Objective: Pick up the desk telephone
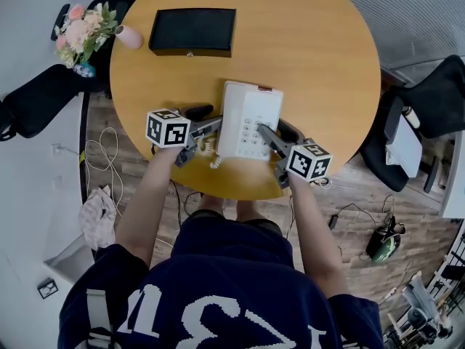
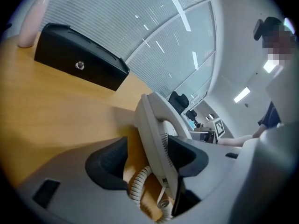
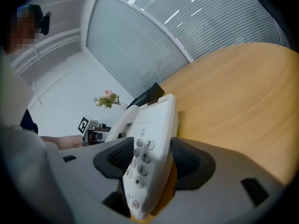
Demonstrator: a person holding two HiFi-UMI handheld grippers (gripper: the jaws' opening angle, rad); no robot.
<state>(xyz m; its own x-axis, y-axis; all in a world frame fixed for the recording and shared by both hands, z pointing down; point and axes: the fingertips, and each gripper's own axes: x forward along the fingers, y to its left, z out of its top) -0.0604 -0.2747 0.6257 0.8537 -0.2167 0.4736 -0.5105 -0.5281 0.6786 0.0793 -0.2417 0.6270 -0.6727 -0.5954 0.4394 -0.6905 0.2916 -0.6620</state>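
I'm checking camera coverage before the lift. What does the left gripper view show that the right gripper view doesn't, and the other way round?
Only the left gripper view shows the coiled cord and the silver knob on the black box. Only the right gripper view shows the keypad. Both show the white telephone on the wooden table, with one edge of it between that view's own open jaws.

Office: desk telephone [image 1: 251,118], swivel chairs [image 1: 440,100], window blinds [image 3: 154,31].
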